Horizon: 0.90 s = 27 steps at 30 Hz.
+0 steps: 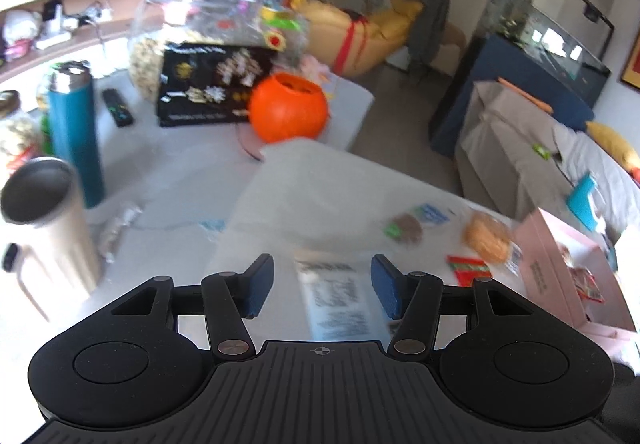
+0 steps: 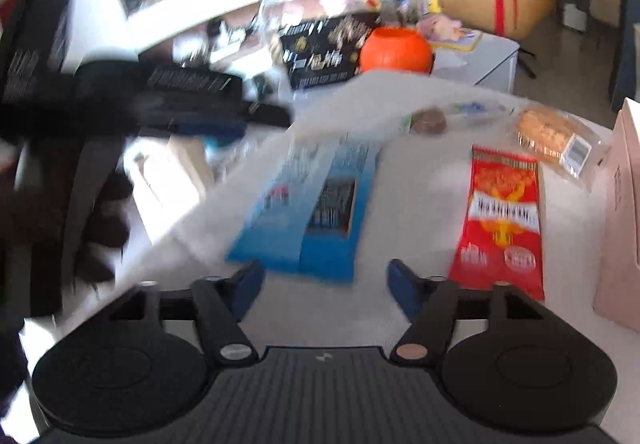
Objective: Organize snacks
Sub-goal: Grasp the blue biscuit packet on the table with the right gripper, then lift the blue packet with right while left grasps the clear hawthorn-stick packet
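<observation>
Too smeared to read: the print on the blue packet just ahead of the right jaws. Same for the letters on the red packet to their right. Cut off by the right edge: the pink box. Blurred into a dark streak, far left of the right jaws: the left gripper, open or shut impossible to tell there. Partly hidden between the left jaws: a clear wrapper with fuzzy print. Cut off at the left edge: a jar of pale snacks. Too fuzzy to name: the small brown snack.
</observation>
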Tool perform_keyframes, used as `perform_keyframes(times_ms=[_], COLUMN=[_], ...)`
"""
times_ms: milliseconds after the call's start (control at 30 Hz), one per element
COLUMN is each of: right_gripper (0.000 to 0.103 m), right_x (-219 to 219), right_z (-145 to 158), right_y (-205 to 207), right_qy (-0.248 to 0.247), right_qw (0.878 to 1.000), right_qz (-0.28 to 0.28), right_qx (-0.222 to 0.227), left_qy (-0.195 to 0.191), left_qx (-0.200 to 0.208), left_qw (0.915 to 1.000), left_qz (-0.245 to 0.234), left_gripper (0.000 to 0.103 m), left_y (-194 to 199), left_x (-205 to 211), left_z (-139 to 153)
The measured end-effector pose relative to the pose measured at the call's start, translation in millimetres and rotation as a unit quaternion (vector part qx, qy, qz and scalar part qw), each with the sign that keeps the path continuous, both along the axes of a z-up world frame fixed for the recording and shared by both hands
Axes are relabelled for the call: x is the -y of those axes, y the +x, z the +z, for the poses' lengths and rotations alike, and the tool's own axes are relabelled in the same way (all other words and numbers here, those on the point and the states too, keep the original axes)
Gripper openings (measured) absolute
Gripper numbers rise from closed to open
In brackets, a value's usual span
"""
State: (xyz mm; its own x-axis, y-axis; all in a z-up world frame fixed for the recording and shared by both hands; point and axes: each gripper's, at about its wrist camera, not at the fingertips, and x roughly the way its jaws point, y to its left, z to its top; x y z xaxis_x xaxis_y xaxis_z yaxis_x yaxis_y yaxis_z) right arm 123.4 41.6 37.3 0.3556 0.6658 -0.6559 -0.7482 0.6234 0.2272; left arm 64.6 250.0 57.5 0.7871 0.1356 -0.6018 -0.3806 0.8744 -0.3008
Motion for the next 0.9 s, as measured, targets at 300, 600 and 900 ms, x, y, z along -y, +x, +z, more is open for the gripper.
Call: perform_keyframes(times_ms=[300,600,900], right_gripper=[0.092,0.078,0.078], right_x=[-109.9,-66.6,108.6], right_z=[-20.2,-17.7,-3.1], right_y=[40.9,-8.7,-50.1], right_qy=[-0.060,-0.092,-0.087], right_qw=[0.998,0.993,0.992], right_qz=[-0.021,0.034,-0.062], right_qx=[-0.006,0.066,0.071], left_qy=[-0.006,0.010,0.114], left_qx=[-0.010,-0.001,-0.009], left_qw=[0.9990,0.9988,0.9664], left_qz=[0.044,-0.049,-0.230], left_gripper=[0.059,0.059,0.059], left_y=[-24.8,9.3,133.2], left_x=[-33.4,-12.2,56.7], left_z=[-3.1,-10.6,-10.7])
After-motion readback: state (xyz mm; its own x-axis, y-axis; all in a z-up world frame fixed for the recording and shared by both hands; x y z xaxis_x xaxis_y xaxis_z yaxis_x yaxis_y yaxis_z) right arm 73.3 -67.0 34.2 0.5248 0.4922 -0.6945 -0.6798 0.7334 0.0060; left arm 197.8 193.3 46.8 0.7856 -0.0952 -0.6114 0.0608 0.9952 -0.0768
